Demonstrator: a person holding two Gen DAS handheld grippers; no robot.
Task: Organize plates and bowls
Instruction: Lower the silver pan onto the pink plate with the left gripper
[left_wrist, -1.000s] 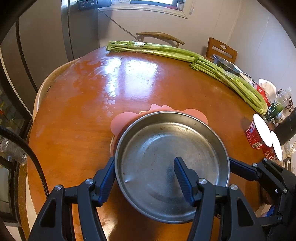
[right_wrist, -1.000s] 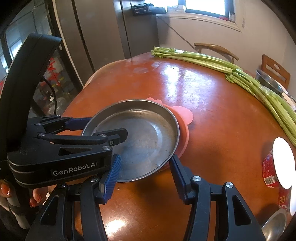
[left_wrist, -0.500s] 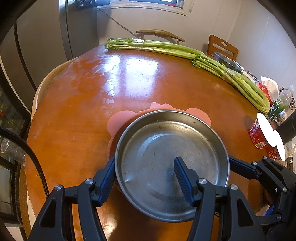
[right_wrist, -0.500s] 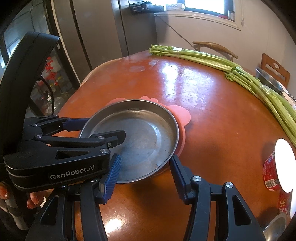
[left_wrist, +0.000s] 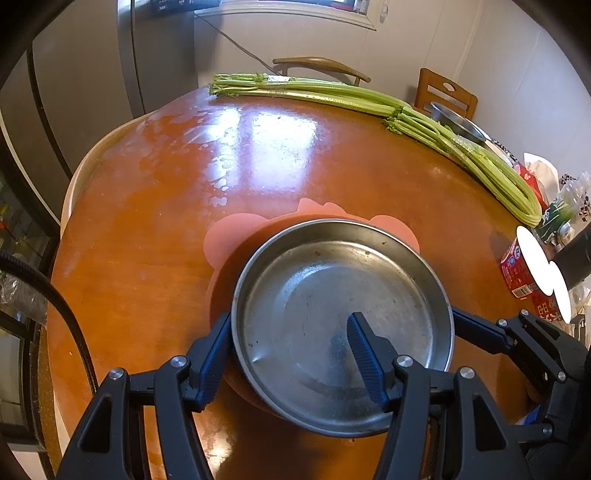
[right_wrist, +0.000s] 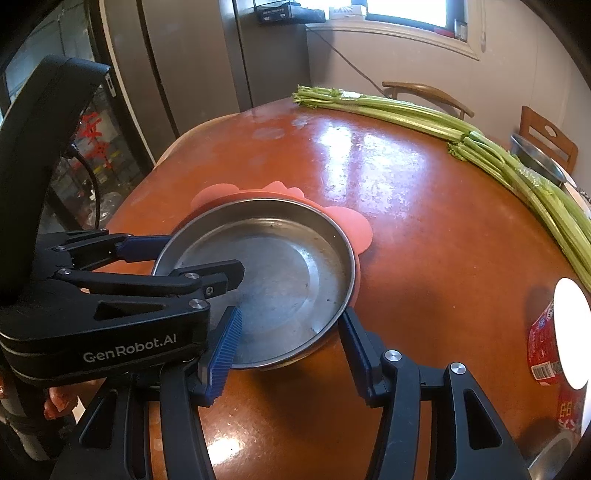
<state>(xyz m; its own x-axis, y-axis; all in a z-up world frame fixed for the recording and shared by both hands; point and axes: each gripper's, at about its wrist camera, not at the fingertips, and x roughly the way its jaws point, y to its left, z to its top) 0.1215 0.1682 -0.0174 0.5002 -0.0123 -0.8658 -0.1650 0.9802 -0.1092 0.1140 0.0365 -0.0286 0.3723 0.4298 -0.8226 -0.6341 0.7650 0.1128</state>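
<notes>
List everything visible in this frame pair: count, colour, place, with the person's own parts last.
Metal plate: 1, steel grey, on the pink mat.
Pink mat: 1, pink, under the plate, mid-table.
Table: 1, glossy red-brown.
Celery: long green bundles, far and right edges.
Metal bowl: 1, steel, beyond the celery.
Red cups: at least 2, white lids, right edge.
Chairs: 2, wooden, behind the table.
Left gripper: black, blue pads, straddling the plate's rim.
Right gripper: the same, at the opposite rim.
</notes>
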